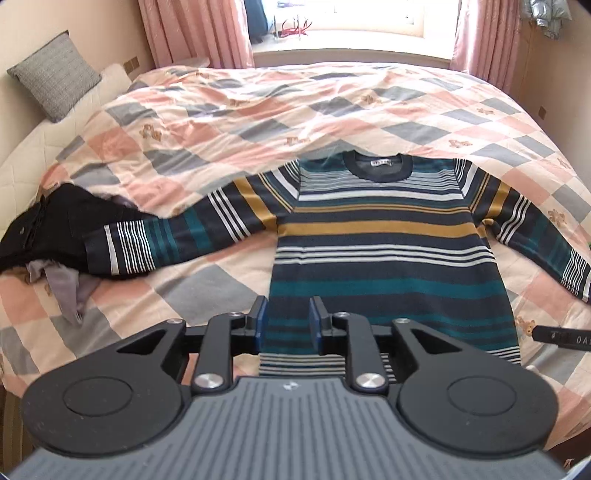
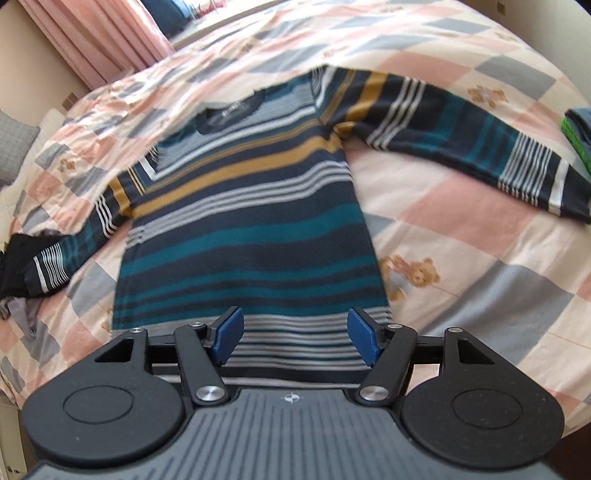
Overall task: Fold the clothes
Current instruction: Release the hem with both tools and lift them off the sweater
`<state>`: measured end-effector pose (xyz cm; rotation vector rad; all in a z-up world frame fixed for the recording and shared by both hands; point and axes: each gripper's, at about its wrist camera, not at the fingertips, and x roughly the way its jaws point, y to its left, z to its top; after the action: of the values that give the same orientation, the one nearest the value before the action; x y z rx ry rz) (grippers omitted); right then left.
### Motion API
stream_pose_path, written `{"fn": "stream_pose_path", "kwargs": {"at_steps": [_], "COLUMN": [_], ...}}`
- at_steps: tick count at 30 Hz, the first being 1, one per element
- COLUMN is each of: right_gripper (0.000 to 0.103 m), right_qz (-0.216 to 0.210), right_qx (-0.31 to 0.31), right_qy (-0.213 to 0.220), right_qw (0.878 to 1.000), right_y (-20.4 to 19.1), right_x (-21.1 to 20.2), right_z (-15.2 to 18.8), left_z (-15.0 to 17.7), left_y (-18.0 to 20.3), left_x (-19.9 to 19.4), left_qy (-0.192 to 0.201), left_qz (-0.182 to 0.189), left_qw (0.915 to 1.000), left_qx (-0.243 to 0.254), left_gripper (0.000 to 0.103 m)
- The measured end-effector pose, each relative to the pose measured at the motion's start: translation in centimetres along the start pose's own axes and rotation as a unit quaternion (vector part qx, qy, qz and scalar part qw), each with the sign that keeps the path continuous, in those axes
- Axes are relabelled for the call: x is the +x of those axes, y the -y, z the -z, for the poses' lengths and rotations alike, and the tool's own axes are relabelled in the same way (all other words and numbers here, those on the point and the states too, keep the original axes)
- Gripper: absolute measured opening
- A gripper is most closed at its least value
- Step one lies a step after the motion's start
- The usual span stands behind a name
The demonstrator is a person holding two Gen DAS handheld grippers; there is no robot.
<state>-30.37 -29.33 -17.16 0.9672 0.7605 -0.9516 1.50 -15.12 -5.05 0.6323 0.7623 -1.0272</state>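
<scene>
A striped sweater (image 1: 380,236) in navy, teal, mustard and white lies flat and face up on the checked quilt (image 1: 221,118), collar toward the window and both sleeves spread out sideways. My left gripper (image 1: 288,310) hovers over the hem at the sweater's left side; its blue pads stand a little apart with nothing pinched between them. In the right wrist view the same sweater (image 2: 251,229) fills the middle. My right gripper (image 2: 295,321) hangs above the hem, jaws wide open and empty.
A heap of black clothing (image 1: 48,229) and a grey cloth (image 1: 62,284) lie under the left cuff. A grey pillow (image 1: 55,74) leans at the far left. Folded green and blue items (image 2: 578,129) sit near the right cuff. Pink curtains (image 1: 192,29) frame the window.
</scene>
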Motion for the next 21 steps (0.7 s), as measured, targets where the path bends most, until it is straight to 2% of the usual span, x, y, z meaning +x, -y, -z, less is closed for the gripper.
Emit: {"fn": "stream_pose_path", "kwargs": {"at_steps": [7, 21], "right_gripper": [0.067, 0.069], "right_qz": [0.0, 0.026], "right_qx": [0.017, 0.068], "right_qy": [0.022, 0.043], "right_qw": [1.0, 0.996], "right_y": [-3.2, -11.2], "right_x": [-0.2, 1.4], "right_z": [-0.7, -0.8], "left_z": [-2.1, -6.7], "left_y": [-3.1, -11.0], "left_x": [0.6, 4.8], "left_qy": [0.014, 0.016], "left_qz": [0.015, 0.048], "left_qw": [0.9997, 0.9976], "left_qx": [0.012, 0.046], "left_gripper": [0.021, 0.023]}}
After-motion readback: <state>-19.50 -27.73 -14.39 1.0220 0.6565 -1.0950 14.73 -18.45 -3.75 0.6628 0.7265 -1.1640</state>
